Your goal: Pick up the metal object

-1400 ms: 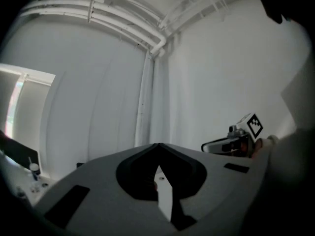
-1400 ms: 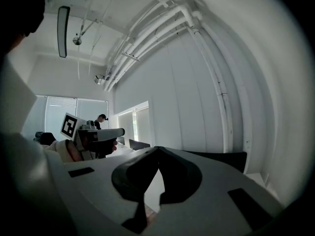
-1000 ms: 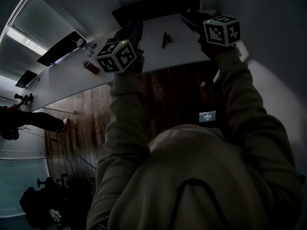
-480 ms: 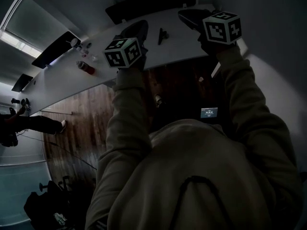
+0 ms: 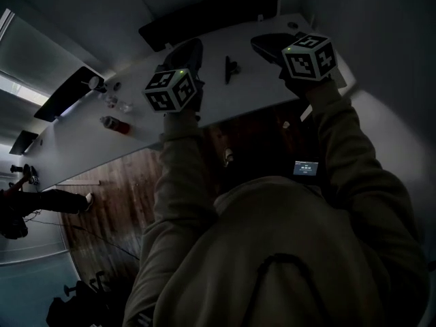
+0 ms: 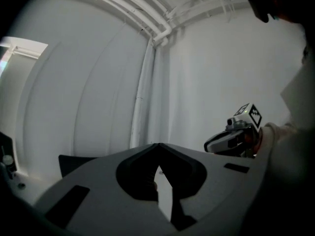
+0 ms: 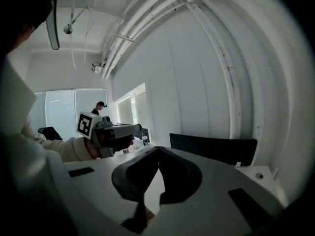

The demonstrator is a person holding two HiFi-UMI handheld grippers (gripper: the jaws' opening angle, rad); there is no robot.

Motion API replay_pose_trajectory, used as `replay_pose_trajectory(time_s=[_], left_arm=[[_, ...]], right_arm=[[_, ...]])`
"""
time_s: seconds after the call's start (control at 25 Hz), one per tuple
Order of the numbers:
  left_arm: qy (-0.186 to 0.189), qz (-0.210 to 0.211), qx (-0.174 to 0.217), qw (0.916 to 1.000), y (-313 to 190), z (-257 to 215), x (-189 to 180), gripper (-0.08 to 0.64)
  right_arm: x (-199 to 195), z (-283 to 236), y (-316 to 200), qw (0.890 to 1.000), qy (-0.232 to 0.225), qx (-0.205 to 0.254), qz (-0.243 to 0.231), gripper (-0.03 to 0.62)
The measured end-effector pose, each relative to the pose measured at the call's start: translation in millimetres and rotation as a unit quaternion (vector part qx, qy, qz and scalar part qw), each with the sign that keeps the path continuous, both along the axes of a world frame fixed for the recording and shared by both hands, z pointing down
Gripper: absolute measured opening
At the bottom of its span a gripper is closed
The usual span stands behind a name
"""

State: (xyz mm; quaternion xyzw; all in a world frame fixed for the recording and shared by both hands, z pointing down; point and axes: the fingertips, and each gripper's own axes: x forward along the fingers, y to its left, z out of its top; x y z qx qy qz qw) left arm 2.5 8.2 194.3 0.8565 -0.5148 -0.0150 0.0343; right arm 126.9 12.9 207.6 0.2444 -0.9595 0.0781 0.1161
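Note:
The metal object [image 5: 230, 68], a small dark elongated piece, lies on the white table [image 5: 136, 131] between my two grippers. My left gripper [image 5: 193, 46] hovers just to its left, jaws shut and holding nothing. To the object's right is my right gripper [image 5: 259, 44], also shut and holding nothing. In the left gripper view the jaw tips of the left gripper [image 6: 158, 145] meet, and the right gripper [image 6: 231, 139] shows off to the side. In the right gripper view the right gripper [image 7: 158, 149] is shut, with the left gripper [image 7: 110, 132] beside it. Neither gripper view shows the object.
A red can [image 5: 114, 124] and some small glasses [image 5: 112, 102] stand further left on the table. Black chairs [image 5: 204, 12] line its far side. Wooden floor [image 5: 259, 135] lies below the near edge. A person [image 5: 20, 203] is at the far left.
The head view has tilted, so the table, the object and both grippers sit lower in the frame. Both grippers stay on either side of the object, still shut.

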Motion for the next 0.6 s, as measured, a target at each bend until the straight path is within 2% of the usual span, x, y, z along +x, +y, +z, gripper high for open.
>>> replay_pose_trajectory(time_s=[0.16,0.4,0.52,0.6], left_arm=[[-0.005,0.024,0.020,0.9995,-52,-13,-27,0.005],[0.006,0.037,0.010,0.9993,-144,-25,-92,0.005],[0.010,0.084,0.023,0.9962,-174,-32,-112,0.005],[0.021,0.115,0.032,0.9927,-191,-37,-130,0.005]], right_arm=[[-41,8,-56,0.999,-0.006,-0.037,-0.011,0.018],[-111,-19,-141,0.999,-0.021,-0.026,-0.013,0.018],[-140,-27,-168,0.997,-0.055,-0.039,-0.046,0.018],[-152,-26,-191,0.996,-0.062,-0.045,-0.037,0.018]])
